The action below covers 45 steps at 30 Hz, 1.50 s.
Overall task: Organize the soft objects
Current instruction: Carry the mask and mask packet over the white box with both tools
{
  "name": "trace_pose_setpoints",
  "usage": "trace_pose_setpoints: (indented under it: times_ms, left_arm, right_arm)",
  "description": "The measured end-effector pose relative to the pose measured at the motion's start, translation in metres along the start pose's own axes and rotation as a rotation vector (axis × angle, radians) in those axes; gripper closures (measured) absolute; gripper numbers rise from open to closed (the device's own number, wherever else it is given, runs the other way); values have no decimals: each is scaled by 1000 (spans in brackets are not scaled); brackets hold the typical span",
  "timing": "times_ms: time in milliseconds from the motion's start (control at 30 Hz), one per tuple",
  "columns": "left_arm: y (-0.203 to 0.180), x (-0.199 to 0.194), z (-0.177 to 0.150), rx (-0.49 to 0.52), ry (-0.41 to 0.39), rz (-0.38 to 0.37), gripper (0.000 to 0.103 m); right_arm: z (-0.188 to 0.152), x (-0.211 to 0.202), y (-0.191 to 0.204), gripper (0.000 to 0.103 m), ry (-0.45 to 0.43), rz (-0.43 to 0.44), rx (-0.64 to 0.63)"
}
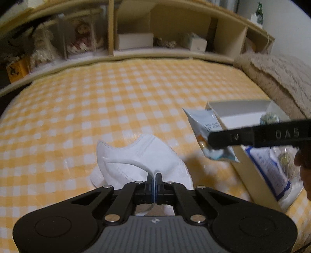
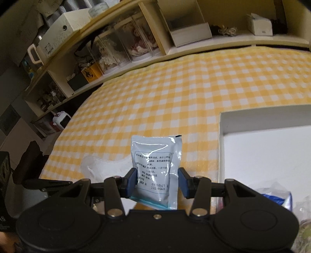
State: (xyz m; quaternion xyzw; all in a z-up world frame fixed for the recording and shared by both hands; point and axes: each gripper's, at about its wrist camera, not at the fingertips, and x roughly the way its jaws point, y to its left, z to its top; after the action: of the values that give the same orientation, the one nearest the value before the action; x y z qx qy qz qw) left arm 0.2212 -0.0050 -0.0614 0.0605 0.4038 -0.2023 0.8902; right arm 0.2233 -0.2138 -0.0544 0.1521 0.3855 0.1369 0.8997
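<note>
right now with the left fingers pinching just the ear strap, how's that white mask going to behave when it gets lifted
The white mask will probably hang limp and swing, since the left gripper pinches only its thin strap. It looks like thin folded fabric, so likely very light. The strap may stretch before the mask leaves the yellow checked bedsheet.

1. Yellow-and-white checked bedsheet (image 1: 120,101) covers the bed.
2. Beige fuzzy blanket (image 1: 279,77) heaped at the far right edge.
3. Wooden headboard shelf (image 2: 194,46) runs behind the bed.
4. Clear cases with dolls (image 1: 81,37) in the left cubbies.
5. White boxes (image 2: 191,33) in the middle cubbies.
6. Green bottle (image 1: 259,11) on top of the shelf, right end.
</note>
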Motion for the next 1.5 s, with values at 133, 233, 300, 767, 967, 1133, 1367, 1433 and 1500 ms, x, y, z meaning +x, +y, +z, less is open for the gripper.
trace_pose_setpoints:
  times_ms: [133,233,300,767,967,1133,1367,1433,1500]
  left_arm:
    - [0,-18,6,-18,-59,17,103]
    - [1,-31,10,-29,-100,25,103]
    - [-1,-38,11,-36,-123,29,103]
    - [-14,-69,19,-54,-232,18,103]
    - [-18,-79,24,-63,-276,4,103]
    - [-31,-86,37,-42,-307,-18,103]
    - [-57,-88,57,-1,-337,-42,103]
    - [-66,-87,63,12,-346,-50,103]
    - [-77,-86,69,25,-356,-57,103]
  right_arm:
    - [2,-11,5,56,-25,0,-29]
    - [2,-21,8,56,-45,-3,-51]
    - [2,-27,9,56,-57,-3,-59]
    - [4,-67,10,56,-148,-19,-80]
    - [4,-87,7,56,-193,-28,-71]
    - [11,-109,-3,56,-251,-55,-63]
    - [18,-139,-35,56,-329,-119,-12]
    - [18,-144,-43,56,-340,-138,0]
    - [18,-151,-54,56,-348,-157,14]
